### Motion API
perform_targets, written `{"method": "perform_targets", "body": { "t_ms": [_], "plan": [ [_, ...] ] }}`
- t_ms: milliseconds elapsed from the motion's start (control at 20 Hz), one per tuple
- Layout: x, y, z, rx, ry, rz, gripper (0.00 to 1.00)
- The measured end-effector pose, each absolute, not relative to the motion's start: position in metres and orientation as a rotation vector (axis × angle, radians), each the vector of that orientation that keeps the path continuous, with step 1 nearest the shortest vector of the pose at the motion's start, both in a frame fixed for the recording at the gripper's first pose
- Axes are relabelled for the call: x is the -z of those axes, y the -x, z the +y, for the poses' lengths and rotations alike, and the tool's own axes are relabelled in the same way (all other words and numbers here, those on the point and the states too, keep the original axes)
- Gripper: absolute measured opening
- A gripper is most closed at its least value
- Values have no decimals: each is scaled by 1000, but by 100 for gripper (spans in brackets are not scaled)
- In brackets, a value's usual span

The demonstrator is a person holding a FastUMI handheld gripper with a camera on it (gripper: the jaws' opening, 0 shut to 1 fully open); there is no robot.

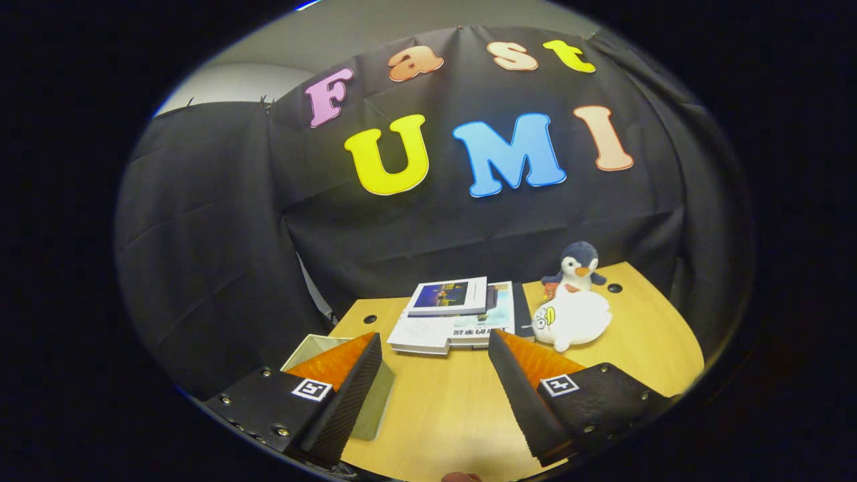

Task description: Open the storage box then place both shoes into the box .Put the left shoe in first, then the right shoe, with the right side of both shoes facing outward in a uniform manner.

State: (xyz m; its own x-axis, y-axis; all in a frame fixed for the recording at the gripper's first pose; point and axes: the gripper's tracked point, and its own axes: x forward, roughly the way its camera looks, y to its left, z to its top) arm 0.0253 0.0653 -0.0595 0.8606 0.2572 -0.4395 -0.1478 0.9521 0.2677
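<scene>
My gripper (435,365) hangs open above the wooden table (455,415), with nothing between its fingers. Behind the left finger (348,395) sits a pale box (375,402); one corner and a side wall of it show, the rest is hidden by the finger. I cannot tell whether the box has a lid on it. The right finger (529,395) stands over bare wood.
A stack of books (455,314) lies just beyond the fingertips at the table's middle. A white plush (572,318) and a penguin plush (576,268) sit to the right of the books. Black cloth walls close the table's back and left side.
</scene>
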Motion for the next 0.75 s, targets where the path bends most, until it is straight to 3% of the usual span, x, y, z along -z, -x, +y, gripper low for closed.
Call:
{"method": "perform_targets", "body": {
  "t_ms": [750],
  "plan": [
    [3, -8, -32, -93, -104, 202, 97]
  ]
}}
